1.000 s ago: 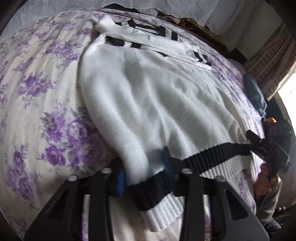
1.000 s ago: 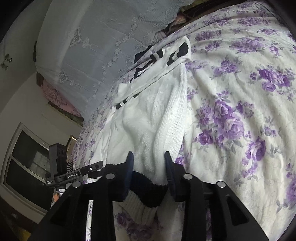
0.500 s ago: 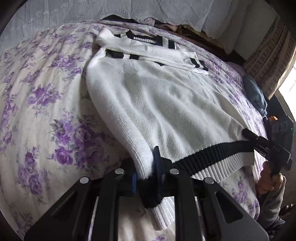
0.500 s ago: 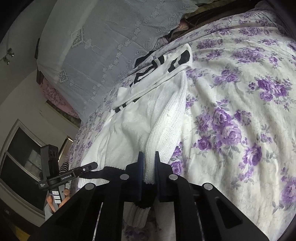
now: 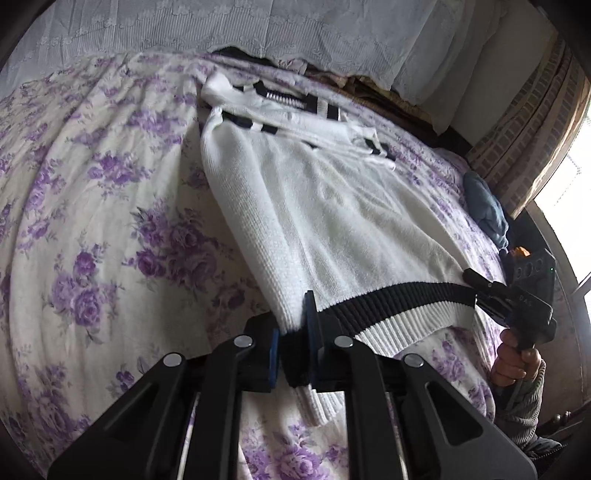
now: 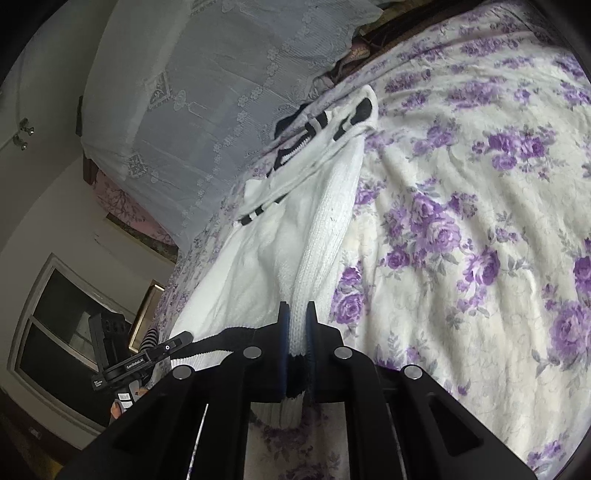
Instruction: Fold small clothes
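Observation:
A white knit sweater (image 5: 332,206) with black stripes lies stretched on a bed with a purple floral cover (image 5: 92,221). Its black-and-white ribbed hem (image 5: 399,306) is pulled taut between the two grippers. My left gripper (image 5: 293,332) is shut on one hem corner and side edge. My right gripper (image 6: 296,332) is shut on the other hem corner; it shows in the left wrist view (image 5: 480,291) at the right, held by a hand. The left gripper shows in the right wrist view (image 6: 177,341) at lower left. The sweater (image 6: 280,236) has folded sleeves and collar at the far end.
White lace-covered pillows (image 5: 258,33) line the head of the bed. A blue cloth (image 5: 484,210) lies at the bed's right edge near a brick-patterned wall (image 5: 535,122). A dark window (image 6: 62,332) stands on the left of the right wrist view.
Both grippers have shut on the hem corners, which lay between open jaws a second ago. The hem is now lifted and pulled straight between them.

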Action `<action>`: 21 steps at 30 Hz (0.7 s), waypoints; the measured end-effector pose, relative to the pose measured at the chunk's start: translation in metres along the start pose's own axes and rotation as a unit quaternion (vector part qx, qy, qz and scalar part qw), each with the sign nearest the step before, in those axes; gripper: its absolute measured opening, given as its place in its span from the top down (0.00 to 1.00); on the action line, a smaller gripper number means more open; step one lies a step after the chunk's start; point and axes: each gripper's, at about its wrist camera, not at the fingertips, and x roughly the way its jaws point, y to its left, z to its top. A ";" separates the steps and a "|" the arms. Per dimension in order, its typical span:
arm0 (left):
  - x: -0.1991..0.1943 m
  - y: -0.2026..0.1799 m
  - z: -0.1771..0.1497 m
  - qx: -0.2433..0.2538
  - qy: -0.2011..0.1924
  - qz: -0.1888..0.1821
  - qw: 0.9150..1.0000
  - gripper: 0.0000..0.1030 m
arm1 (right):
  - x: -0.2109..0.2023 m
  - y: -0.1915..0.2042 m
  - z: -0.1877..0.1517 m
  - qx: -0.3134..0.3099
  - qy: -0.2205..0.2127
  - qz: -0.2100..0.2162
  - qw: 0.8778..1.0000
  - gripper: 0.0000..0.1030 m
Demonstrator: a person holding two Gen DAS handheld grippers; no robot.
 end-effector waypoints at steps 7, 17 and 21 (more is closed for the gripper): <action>0.033 0.016 0.007 -0.038 0.060 -0.010 0.997 0.73 | 0.010 -0.002 -0.003 0.007 0.027 -0.003 1.000 0.74; 0.025 -0.003 0.017 0.004 0.039 0.022 0.999 0.89 | 0.005 0.018 0.004 -0.027 0.009 -0.013 1.000 0.90; 0.017 -0.012 0.036 0.021 0.029 0.026 0.999 0.89 | 0.004 0.033 0.026 -0.038 0.011 -0.005 0.999 0.90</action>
